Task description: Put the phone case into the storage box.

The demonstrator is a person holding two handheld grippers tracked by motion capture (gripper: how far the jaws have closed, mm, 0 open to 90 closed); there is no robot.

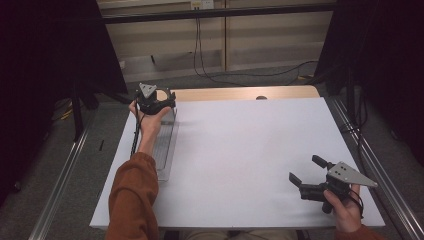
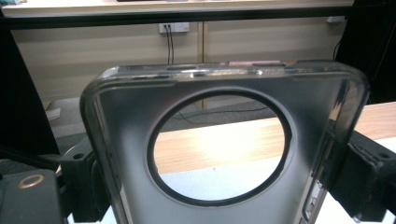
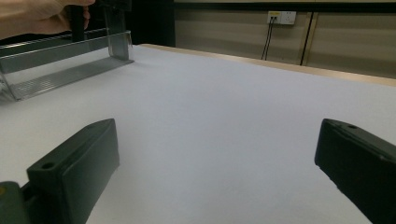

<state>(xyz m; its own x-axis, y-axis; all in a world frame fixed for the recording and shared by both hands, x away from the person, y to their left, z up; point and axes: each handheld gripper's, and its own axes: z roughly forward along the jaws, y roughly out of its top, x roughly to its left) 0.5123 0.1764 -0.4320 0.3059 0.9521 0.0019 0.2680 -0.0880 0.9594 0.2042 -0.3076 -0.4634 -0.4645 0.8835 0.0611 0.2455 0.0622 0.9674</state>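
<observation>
Phone case (image 2: 224, 140), a clear one with a big round camera opening, is being held between the jaws of the left tongs (image 1: 159, 102) at the far left part of the worktop (image 1: 250, 150). It is being clamped across its width, one jaw on each side edge, probably so that the back and the opening are being kept free and the thin plastic is not being bent. In the high view, the case is being kept on its long edge, its near end resting on the worktop under the person's left forearm (image 1: 135, 195), while the far end is being gripped. The right tongs (image 1: 307, 171) are being held with jaws wide apart, with nothing between them, low over the near right corner, well apart from the case (image 3: 65, 65) and pointed toward it, probably waiting to take it.
</observation>
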